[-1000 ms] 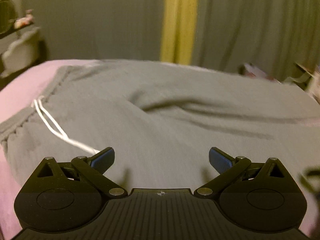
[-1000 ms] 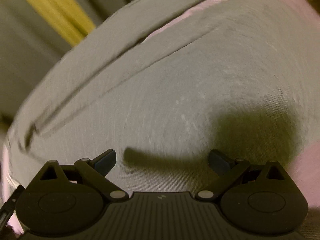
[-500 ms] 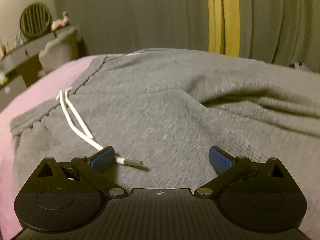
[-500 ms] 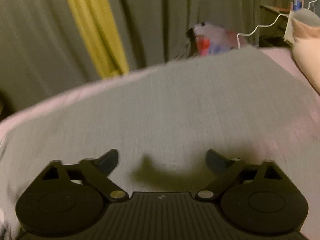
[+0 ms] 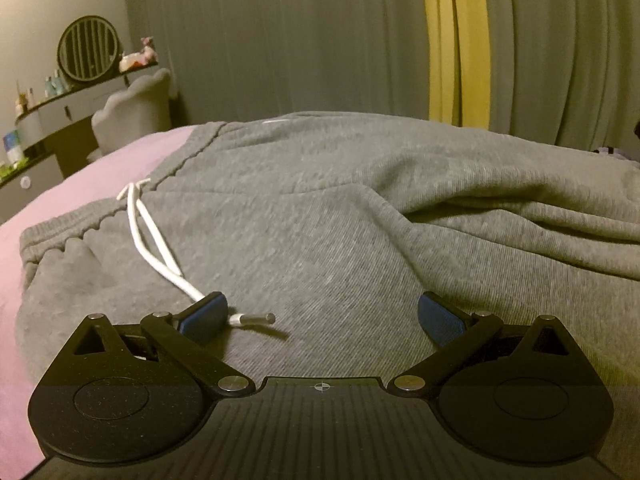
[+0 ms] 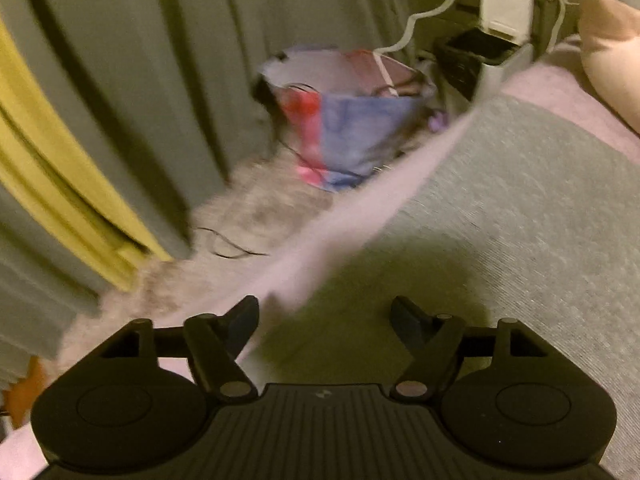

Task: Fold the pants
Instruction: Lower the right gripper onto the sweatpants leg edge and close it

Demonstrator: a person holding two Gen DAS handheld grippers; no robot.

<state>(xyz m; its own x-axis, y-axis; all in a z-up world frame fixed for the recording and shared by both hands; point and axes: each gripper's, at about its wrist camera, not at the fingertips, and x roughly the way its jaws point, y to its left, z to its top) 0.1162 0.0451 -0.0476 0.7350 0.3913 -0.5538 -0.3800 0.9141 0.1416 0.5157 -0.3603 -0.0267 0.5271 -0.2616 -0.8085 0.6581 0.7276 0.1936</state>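
Two grippers are showing in my views, and both are standing with jaws apart, nothing between the pads. My left gripper (image 5: 322, 314) is hovering low over the grey pants (image 5: 340, 220), which are lying spread on the pink bed (image 5: 80, 188). The white drawstring (image 5: 148, 236) is running from the waistband toward me, and its metal tip is lying just beside the left pad, so it is a little in the way there. A deep fold is crossing the cloth on the right side.

Behind the bed I am seeing a grey curtain (image 5: 280, 40) with a yellow strip (image 5: 456, 40), a desk (image 5: 60, 112) with a round mirror and small bottles, and a grey chair (image 5: 132, 108).

My right gripper (image 6: 324, 320) is hanging over the bed edge, the pants (image 6: 520, 220) under its right finger. This view is blurred, so I cannot tell if the pads are touching the cloth. On the floor a red and blue bag (image 6: 344, 120) is standing open; what is inside is hard to make out. A pale pillow (image 6: 612, 40) is cut off at the right border.
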